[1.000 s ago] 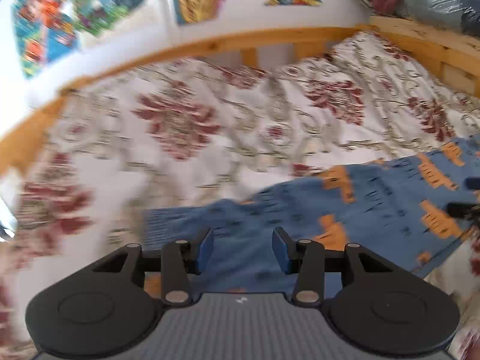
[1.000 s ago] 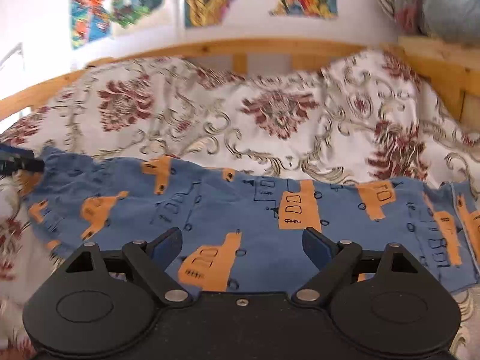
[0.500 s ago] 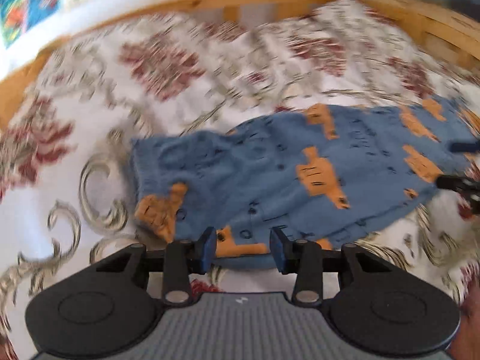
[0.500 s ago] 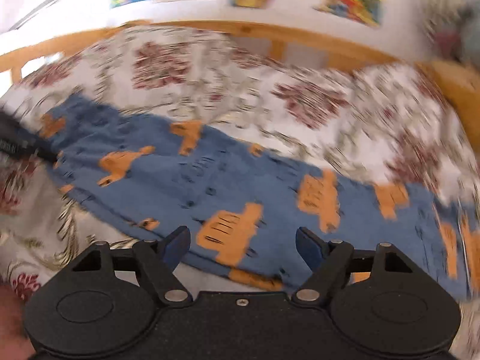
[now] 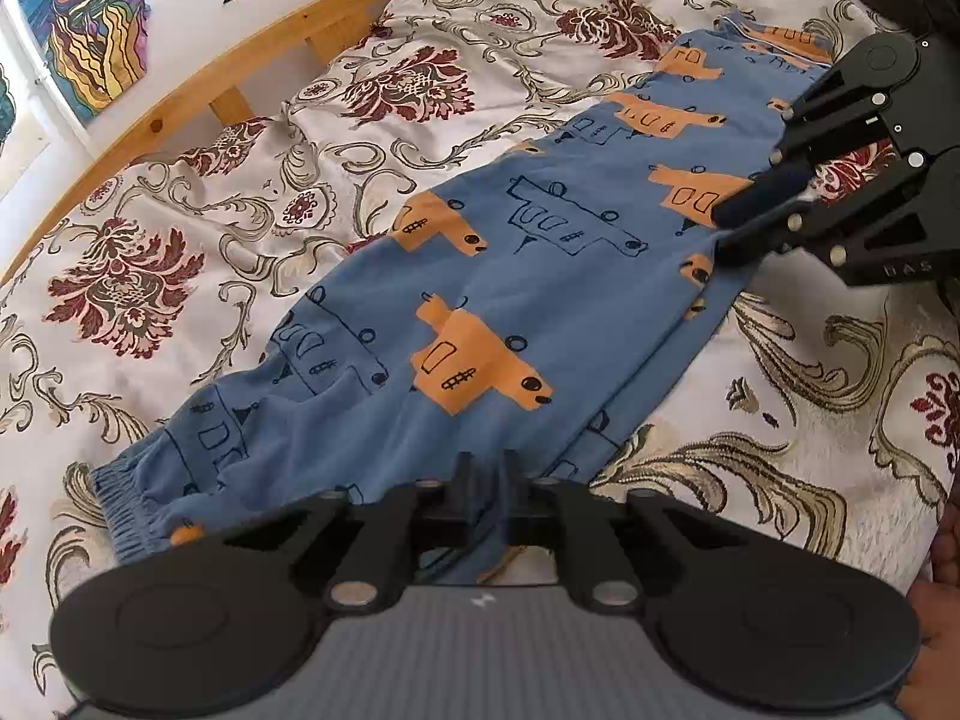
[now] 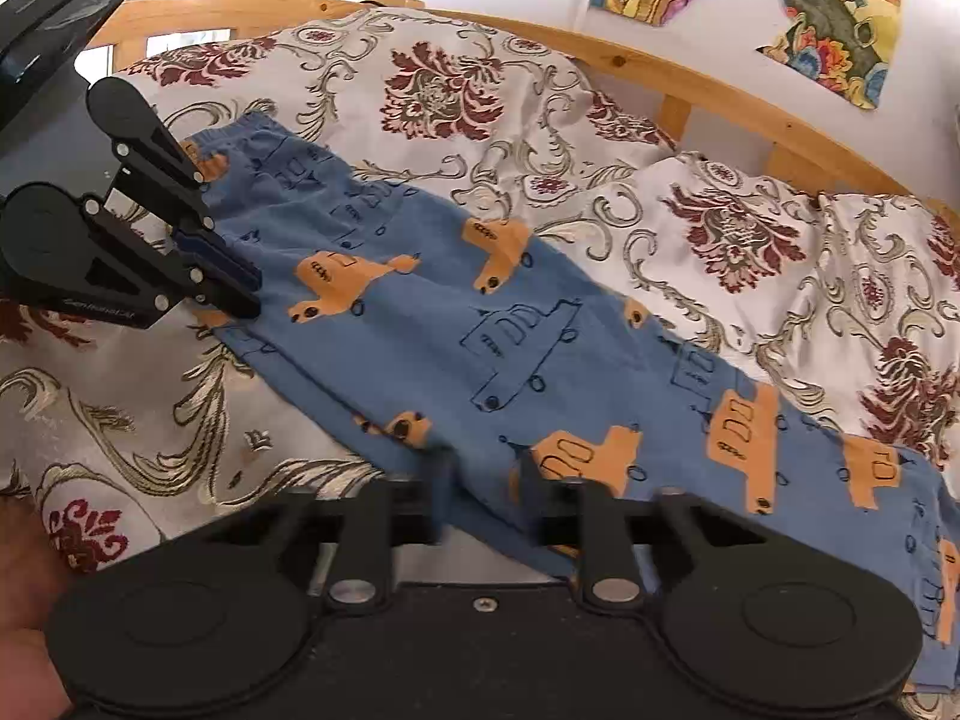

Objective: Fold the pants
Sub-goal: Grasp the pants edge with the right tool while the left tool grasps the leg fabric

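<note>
Blue pants (image 5: pixel 540 276) printed with orange vehicles lie flat and lengthwise on a floral bedspread (image 5: pixel 180 240). The elastic waistband (image 5: pixel 120 504) is at the lower left of the left wrist view; the leg ends reach the upper right. My left gripper (image 5: pixel 486 474) is shut on the near edge of the pants close to the waistband. The right wrist view shows it too, left gripper (image 6: pixel 249 294) pinching the pants (image 6: pixel 480 330). My right gripper (image 6: pixel 485 480) is shut on the same near edge further toward the leg ends, and from the other side the right gripper (image 5: pixel 726 234) shows.
A wooden bed frame (image 5: pixel 180 96) curves along the far side of the bed, with colourful posters (image 6: pixel 840 18) on the white wall behind. A hand (image 5: pixel 942 600) holds the left gripper at the lower right edge. Bedspread (image 6: pixel 150 420) lies bare near the front.
Both grippers came down to the near edge of the pants and went from open to shut on the fabric. The views swung lower and closer to the bed.
</note>
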Motion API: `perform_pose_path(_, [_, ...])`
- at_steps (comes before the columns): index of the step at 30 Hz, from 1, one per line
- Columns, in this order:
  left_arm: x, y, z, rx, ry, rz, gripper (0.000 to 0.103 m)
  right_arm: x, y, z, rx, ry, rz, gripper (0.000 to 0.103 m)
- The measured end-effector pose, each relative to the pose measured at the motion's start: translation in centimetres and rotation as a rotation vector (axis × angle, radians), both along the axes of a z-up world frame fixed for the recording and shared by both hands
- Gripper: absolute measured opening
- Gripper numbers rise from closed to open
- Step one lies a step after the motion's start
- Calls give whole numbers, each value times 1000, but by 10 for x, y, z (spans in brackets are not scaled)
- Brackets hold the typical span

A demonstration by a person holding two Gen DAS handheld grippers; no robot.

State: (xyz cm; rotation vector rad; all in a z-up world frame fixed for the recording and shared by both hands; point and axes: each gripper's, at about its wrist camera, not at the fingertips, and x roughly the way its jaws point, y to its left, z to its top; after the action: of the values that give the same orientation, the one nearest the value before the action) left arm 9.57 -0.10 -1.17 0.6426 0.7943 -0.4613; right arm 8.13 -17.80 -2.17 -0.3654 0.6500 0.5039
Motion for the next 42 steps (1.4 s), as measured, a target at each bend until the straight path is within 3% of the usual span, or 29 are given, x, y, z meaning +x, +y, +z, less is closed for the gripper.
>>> perform_pose_path(3, [-4, -1, 3, 7, 4, -16, 0, -4, 0, 1, 4, -12, 11, 1])
perform_pose_path(7, [-4, -1, 8, -1, 25, -27, 0, -13, -5, 8, 4, -24, 36, 0])
perform_pose_path(14, [2, 0, 0, 31, 119, -60, 0, -16, -8, -4, 14, 40, 41, 0])
perform_pose_path(16, [6, 3, 9, -7, 134, -58, 1, -14, -13, 3, 44, 49, 33, 14])
perform_pose_path(17, [9, 6, 16, -51, 153, -56, 1, -10, -18, 9, 72, 62, 26, 27])
perform_pose_path(18, [14, 9, 25, -112, 183, -59, 6, -6, -22, 15, 100, 80, 28, 36])
perform_pose_path(20, [24, 12, 41, -207, 201, -51, 16, 11, -30, 28, 134, 105, 38, 44])
perform_pose_path(24, [60, 8, 59, -291, 104, 19, 56, 68, -36, 42, 161, 137, 38, 62])
perform_pose_path(29, [112, 1, 50, -238, -18, 49, 60, 145, -28, 39, 161, 143, 69, 63])
perform_pose_path(34, [152, 4, 27, -269, 74, 20, 60, 185, -15, 21, 144, 197, 153, 63])
perform_pose_path(35, [153, 4, 21, -267, 87, 13, 59, 188, -13, 18, 134, 203, 163, 61])
perform_pose_path(37, [154, 4, 11, -252, 110, -14, 37, 190, -10, 11, 114, 202, 177, 43])
perform_pose_path(38, [153, 4, 8, -244, 109, -28, 34, 186, -11, 10, 102, 165, 171, 24])
perform_pose_path(42, [141, 6, 7, -247, 122, -137, 34, 166, -13, 10, 79, 93, 229, 0])
